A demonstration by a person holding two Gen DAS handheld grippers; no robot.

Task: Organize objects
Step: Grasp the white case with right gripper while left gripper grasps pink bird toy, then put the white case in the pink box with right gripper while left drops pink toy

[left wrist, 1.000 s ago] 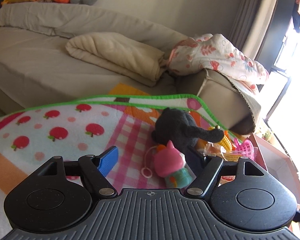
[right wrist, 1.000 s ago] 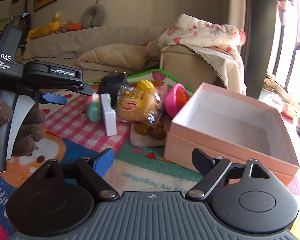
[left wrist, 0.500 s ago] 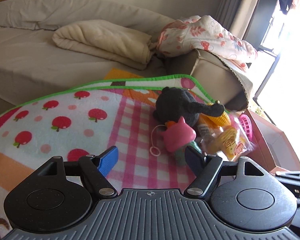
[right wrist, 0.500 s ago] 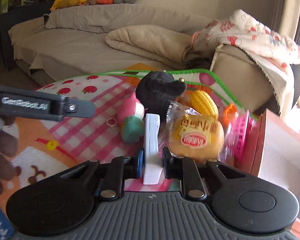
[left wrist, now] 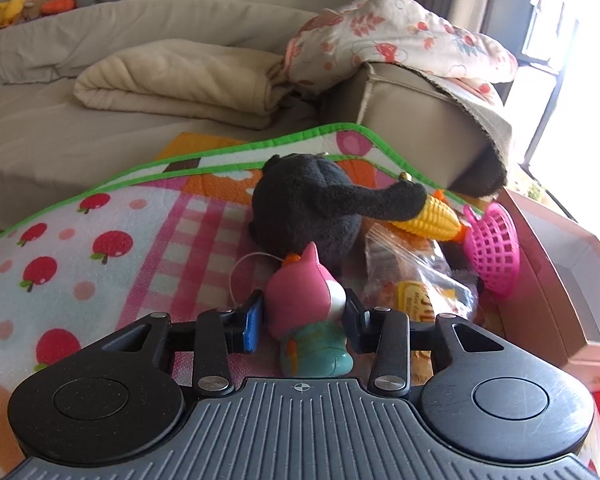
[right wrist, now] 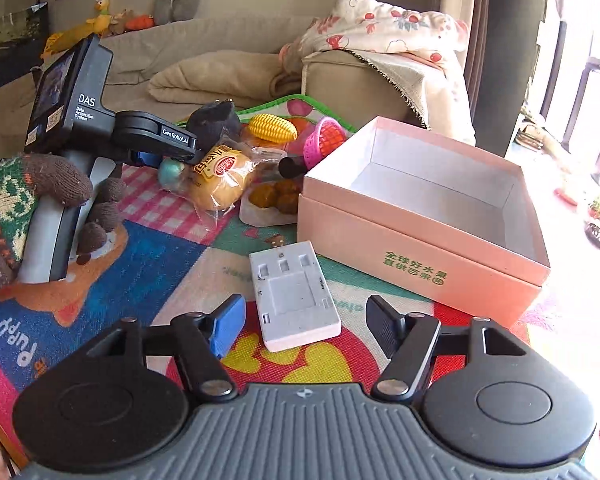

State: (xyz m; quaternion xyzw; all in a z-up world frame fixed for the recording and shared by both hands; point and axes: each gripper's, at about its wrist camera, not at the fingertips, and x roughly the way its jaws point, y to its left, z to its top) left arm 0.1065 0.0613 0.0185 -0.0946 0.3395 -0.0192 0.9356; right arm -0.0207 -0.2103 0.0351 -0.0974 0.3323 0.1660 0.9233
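The pink cat toy [left wrist: 306, 304] sits on the play mat [left wrist: 100, 248], at 6 o'clock from one black plush [left wrist: 312, 208]. It looks hard, smooth and light, so its round middle is the best place to hold. The left gripper [left wrist: 303, 320] is clamped on that middle. The right gripper [right wrist: 302, 320] is spread wide, grasping nothing, over one white flat case [right wrist: 294, 294]. One pink box [right wrist: 424, 216] waits at 2 o'clock.
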